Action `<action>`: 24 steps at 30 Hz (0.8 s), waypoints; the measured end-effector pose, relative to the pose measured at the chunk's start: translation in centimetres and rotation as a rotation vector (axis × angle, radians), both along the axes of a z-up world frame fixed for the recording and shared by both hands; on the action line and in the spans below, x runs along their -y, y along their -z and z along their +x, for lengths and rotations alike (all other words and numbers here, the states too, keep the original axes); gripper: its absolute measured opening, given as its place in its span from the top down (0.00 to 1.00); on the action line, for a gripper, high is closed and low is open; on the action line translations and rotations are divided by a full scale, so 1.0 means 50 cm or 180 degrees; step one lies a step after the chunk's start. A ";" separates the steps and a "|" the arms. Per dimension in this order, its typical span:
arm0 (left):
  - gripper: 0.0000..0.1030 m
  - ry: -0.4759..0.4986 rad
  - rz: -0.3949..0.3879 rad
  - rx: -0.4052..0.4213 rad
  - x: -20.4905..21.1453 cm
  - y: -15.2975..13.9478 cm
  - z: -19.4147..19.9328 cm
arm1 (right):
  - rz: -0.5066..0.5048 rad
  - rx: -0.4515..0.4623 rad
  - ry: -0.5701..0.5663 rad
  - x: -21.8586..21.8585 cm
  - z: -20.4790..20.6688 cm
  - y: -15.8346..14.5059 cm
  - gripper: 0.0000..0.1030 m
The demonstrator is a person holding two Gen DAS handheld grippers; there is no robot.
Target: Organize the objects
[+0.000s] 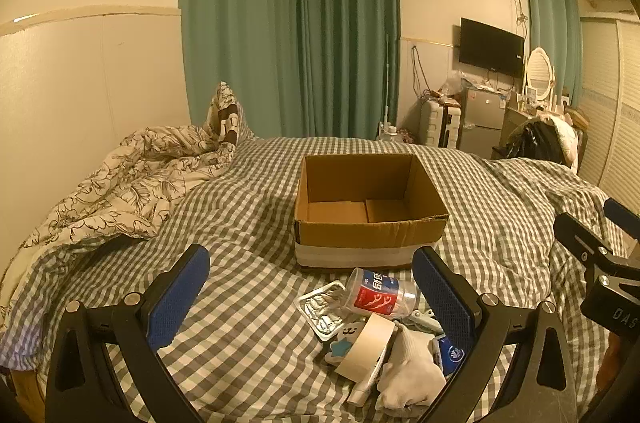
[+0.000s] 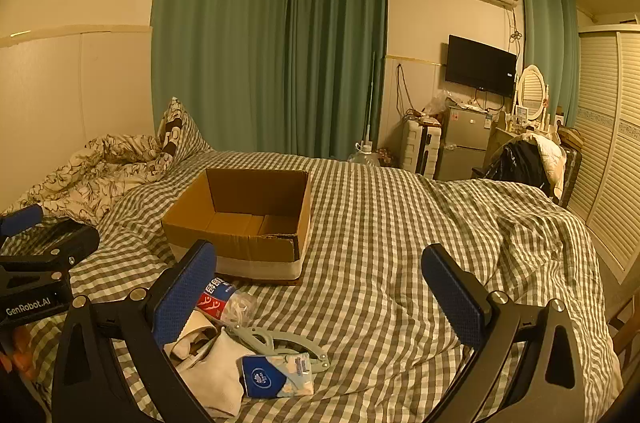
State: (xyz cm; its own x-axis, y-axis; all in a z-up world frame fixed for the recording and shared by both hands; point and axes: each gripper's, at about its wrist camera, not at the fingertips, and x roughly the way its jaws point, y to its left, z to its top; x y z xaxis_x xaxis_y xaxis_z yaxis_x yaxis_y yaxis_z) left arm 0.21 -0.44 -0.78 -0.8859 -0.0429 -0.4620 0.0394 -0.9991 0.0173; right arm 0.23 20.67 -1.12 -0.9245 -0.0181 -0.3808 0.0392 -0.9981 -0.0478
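An open, empty cardboard box (image 1: 370, 219) stands on the checked bed; it also shows in the right wrist view (image 2: 244, 223). In front of it lies a pile: a clear floss-pick jar with a red label (image 1: 380, 293), a foil blister pack (image 1: 320, 307), a roll of tape (image 1: 366, 343), a white cloth (image 1: 408, 375), a tissue pack (image 2: 276, 375) and a pale plastic clip (image 2: 280, 341). My left gripper (image 1: 316, 287) is open and empty above the pile. My right gripper (image 2: 320, 283) is open and empty, to the right of the pile.
A rumpled floral quilt (image 1: 120, 191) lies at the bed's left by the wall. Green curtains (image 1: 288, 35) hang behind. A fridge (image 1: 480, 119), TV (image 1: 490, 47), dresser with mirror and a chair with clothes (image 1: 544, 139) stand at the far right.
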 end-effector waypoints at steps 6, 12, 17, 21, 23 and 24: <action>0.00 -0.0004 0.0002 0.0013 0.004 0.001 -0.004 | 0.0019 0.0016 0.0002 0.005 -0.002 0.004 0.00; 0.00 0.0004 -0.0004 0.0020 0.005 0.002 -0.004 | 0.0023 0.0011 0.0007 0.005 -0.002 0.005 0.00; 0.00 0.0010 -0.0004 0.0011 0.004 0.001 -0.004 | 0.0039 0.0000 0.0012 0.004 0.000 0.001 0.00; 0.00 0.0019 -0.0009 0.0004 0.002 -0.001 -0.002 | 0.0081 -0.0025 0.0016 0.007 0.004 -0.006 0.00; 0.00 0.0028 -0.0022 -0.0009 -0.001 -0.004 0.000 | 0.0085 -0.0037 0.0013 0.007 0.007 -0.009 0.00; 0.00 0.0031 -0.0026 -0.0015 -0.002 -0.005 0.001 | 0.0083 -0.0041 0.0011 0.007 0.007 -0.010 0.00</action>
State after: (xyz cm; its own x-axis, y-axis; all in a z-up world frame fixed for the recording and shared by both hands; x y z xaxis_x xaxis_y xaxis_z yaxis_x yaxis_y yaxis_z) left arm 0.27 -0.33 -0.55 -0.8884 -0.0381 -0.4575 0.0298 -0.9992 0.0252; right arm 0.59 20.33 -0.59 -0.9294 -0.0050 -0.3691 0.0349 -0.9966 -0.0743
